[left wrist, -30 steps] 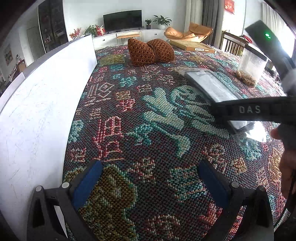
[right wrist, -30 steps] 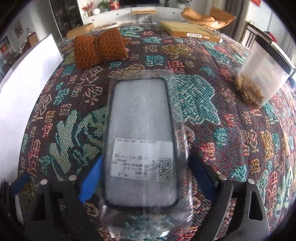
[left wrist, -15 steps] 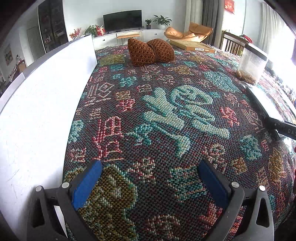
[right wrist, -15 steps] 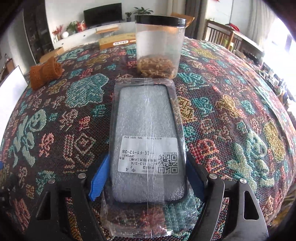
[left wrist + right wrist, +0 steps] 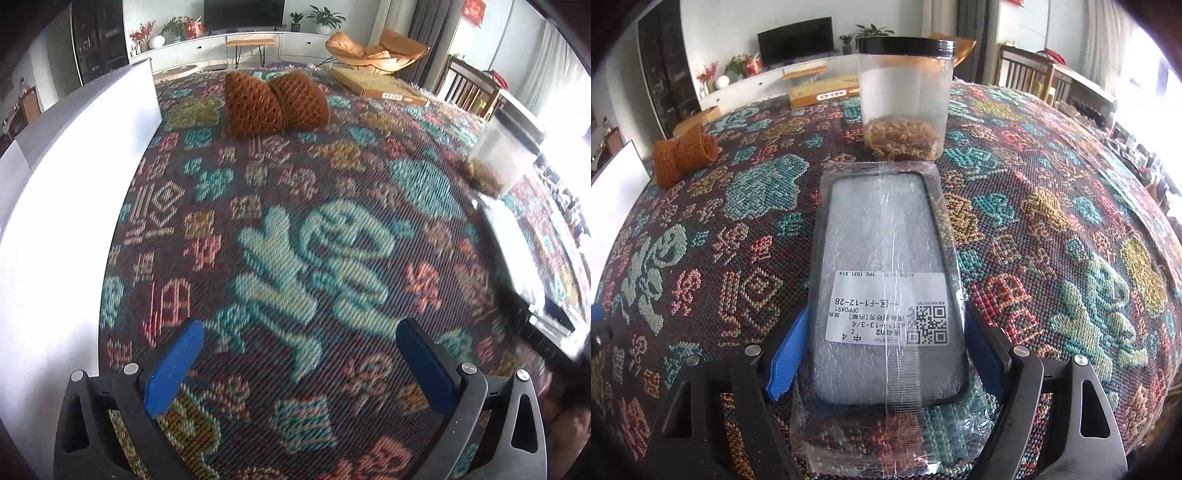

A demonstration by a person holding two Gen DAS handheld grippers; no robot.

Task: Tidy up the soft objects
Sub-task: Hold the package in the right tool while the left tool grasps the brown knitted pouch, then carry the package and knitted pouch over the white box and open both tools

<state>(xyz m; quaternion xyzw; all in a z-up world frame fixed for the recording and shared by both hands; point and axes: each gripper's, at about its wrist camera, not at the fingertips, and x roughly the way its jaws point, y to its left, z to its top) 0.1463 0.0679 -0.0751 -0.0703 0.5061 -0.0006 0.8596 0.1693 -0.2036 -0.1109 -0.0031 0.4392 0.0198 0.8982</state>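
Phone case (image 5: 886, 280), black-rimmed and sealed in clear plastic with a white label, lies at frame centre between the opening right hand-held gripper (image 5: 886, 354). Left hand-held gripper (image 5: 299, 369) is spread, empty.

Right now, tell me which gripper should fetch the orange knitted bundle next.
Left. The left gripper is empty and faces the orange knitted bundle across bare cloth. The right gripper has the bagged phone case between its opening jaws, beside the jar, with the bundle far off to its side.
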